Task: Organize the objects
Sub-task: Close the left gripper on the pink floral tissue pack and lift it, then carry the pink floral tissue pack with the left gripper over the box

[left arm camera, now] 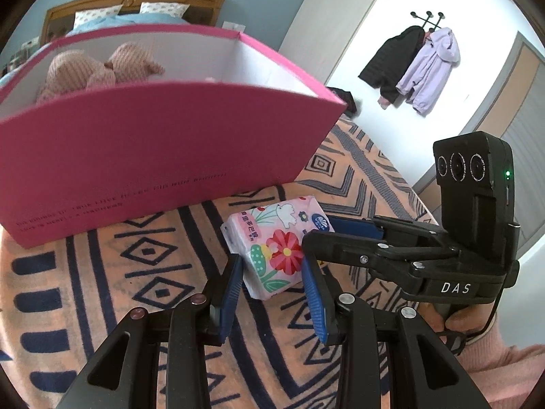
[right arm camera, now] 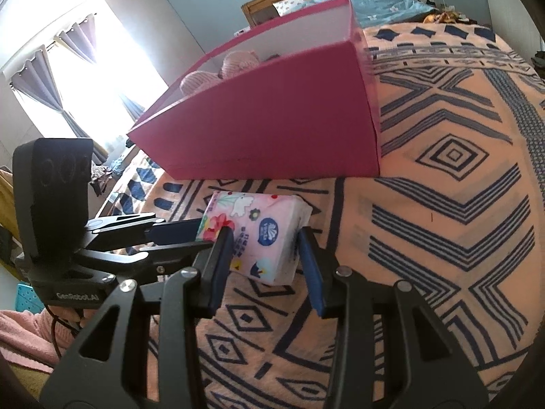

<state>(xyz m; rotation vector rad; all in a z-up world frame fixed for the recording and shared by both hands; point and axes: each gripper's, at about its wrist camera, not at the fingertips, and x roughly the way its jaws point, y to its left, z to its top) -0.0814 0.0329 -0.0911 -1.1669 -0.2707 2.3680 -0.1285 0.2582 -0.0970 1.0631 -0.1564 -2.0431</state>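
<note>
Gripping the tissue pack [left arm camera: 277,245] at frame centre, my left gripper [left arm camera: 272,293] and right gripper [right arm camera: 267,262] both clamp it below the pink box [left arm camera: 163,156].

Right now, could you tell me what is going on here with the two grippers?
A person is tidying things on a patterned blanket. Both handheld grippers meet at one floral tissue pack lying just in front of a pink box. The left gripper and the right gripper each have their fingers on either side of it. A knitted pink item already sits inside the box.
</note>
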